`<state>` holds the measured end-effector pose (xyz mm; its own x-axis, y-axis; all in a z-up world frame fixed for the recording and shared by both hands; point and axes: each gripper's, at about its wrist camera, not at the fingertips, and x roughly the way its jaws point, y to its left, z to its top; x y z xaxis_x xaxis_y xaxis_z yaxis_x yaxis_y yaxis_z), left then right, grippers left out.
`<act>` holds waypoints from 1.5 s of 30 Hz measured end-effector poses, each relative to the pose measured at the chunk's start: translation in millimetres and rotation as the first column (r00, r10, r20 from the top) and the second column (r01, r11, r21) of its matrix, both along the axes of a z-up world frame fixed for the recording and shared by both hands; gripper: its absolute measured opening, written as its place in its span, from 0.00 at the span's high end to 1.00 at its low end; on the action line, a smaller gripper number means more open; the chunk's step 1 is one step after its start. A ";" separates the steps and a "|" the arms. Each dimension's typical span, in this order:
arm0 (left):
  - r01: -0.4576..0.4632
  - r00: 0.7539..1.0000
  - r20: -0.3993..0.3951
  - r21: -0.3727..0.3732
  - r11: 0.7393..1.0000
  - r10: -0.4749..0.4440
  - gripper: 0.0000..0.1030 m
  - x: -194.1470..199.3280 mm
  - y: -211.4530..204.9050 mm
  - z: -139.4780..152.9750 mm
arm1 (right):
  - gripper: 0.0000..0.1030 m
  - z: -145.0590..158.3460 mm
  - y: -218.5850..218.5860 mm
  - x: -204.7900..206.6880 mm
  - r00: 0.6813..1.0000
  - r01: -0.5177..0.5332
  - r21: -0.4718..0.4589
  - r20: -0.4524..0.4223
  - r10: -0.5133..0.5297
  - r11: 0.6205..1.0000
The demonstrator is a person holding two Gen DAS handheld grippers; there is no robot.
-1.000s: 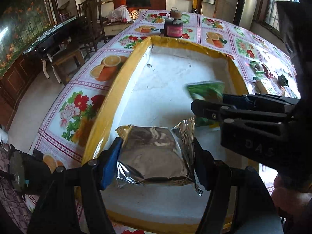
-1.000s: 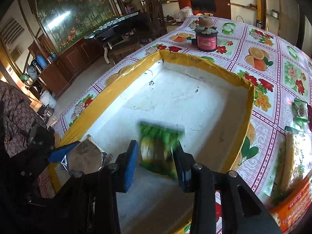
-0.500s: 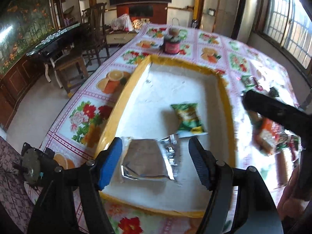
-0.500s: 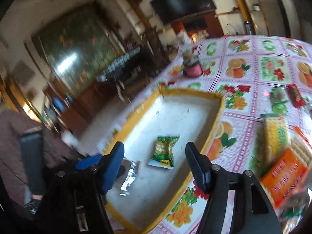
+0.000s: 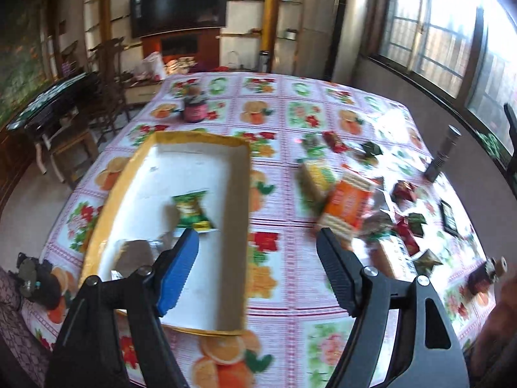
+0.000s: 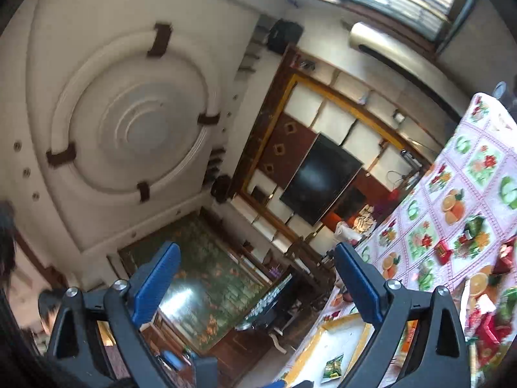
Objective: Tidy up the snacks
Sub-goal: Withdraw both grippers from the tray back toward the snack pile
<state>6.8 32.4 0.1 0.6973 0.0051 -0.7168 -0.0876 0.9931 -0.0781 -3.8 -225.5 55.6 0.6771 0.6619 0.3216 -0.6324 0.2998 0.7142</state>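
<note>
A yellow-rimmed white tray lies on the flowered tablecloth. In it lie a green snack packet and a silver foil packet. My left gripper is open and empty, raised above the tray's right wall. To the right lie loose snacks: an orange cracker pack, a yellow wafer pack and several small red and green sweets. My right gripper is open and empty, tilted up at the ceiling; the tray and green packet show at the bottom of its view.
A dark red jar stands behind the tray. A grey flashlight stands at the right edge of the table. A small black item lies near it. Chairs and a dark side table stand to the left of the table.
Both grippers let go of their packets, opened and pulled back. The left one rose and swung right toward the loose snacks. The right one lifted and tilted toward the ceiling.
</note>
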 end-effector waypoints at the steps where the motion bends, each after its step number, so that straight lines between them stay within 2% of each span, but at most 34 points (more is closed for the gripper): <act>1: 0.015 1.000 0.000 0.002 1.000 -0.015 0.26 0.0 -6.5 0.2 | 0.06 9.0 -10.4 -3.9 0.999 0.044 -0.039 0.011 -0.043 0.998; 3: 0.037 0.999 0.000 0.008 0.999 -0.037 0.26 -1.3 -18.2 0.1 | 0.05 20.7 -16.0 -11.3 0.992 0.125 -0.146 0.031 -0.122 0.981; 4: 0.049 0.999 -0.005 0.008 0.999 -0.049 0.26 -0.3 -23.5 -1.4 | 0.05 27.7 -17.7 -15.7 0.986 0.169 -0.220 0.055 -0.160 0.961; 6: 0.066 0.998 -0.015 0.013 0.998 -0.066 0.26 0.4 -33.0 -3.9 | 0.05 31.6 -16.5 -17.2 0.986 0.169 -0.338 0.067 -0.156 0.926; 9: 0.083 0.996 -0.030 0.029 0.996 -0.082 0.26 5.3 -44.4 -9.3 | 0.05 20.9 -13.2 -12.7 0.987 0.128 -0.480 -0.025 -0.159 0.868; 11: 0.092 0.995 -0.035 0.040 0.995 -0.090 0.26 8.7 -51.8 -13.4 | 0.05 9.4 -13.3 -11.5 0.974 0.117 -0.580 -0.092 -0.208 0.806; 15: 0.104 0.993 -0.061 0.056 0.993 -0.101 0.26 18.5 -62.2 -24.0 | 0.05 -22.3 -6.1 -2.8 0.935 0.071 -0.761 -0.174 -0.308 0.645; 16: 0.105 0.993 -0.066 0.063 0.993 -0.101 0.26 19.8 -64.0 -25.7 | 0.05 -30.1 -5.5 -1.9 0.932 0.048 -0.774 -0.192 -0.306 0.632; 20: 0.120 0.990 -0.084 0.073 0.990 -0.114 0.25 26.1 -70.7 -31.0 | 0.05 -62.7 -6.6 -6.0 0.917 -0.008 -0.801 -0.244 -0.314 0.598; 23: 0.125 0.989 -0.093 0.080 0.989 -0.118 0.25 29.5 -74.4 -33.6 | 0.05 -77.7 -1.8 -8.3 0.904 -0.034 -0.808 -0.275 -0.327 0.588; 28: 0.140 0.987 -0.095 0.089 0.986 -0.132 0.25 30.5 -81.0 -35.0 | 0.05 -81.8 -0.7 -2.4 0.894 -0.066 -0.800 -0.313 -0.320 0.596; 33: 0.145 0.985 -0.108 0.102 0.984 -0.134 0.25 36.2 -84.6 -39.7 | 0.05 -86.5 2.2 2.1 0.892 -0.093 -0.807 -0.328 -0.312 0.584; 39: 0.170 0.980 -0.123 0.106 0.980 -0.157 0.25 41.7 -90.5 -44.3 | 0.06 -99.3 3.8 7.1 0.875 -0.124 -0.840 -0.343 -0.341 0.528; 45: 0.200 0.973 -0.141 0.106 0.974 -0.184 0.25 57.6 -96.6 -50.3 | 0.12 -117.6 5.1 19.1 0.858 -0.177 -0.860 -0.373 -0.353 0.479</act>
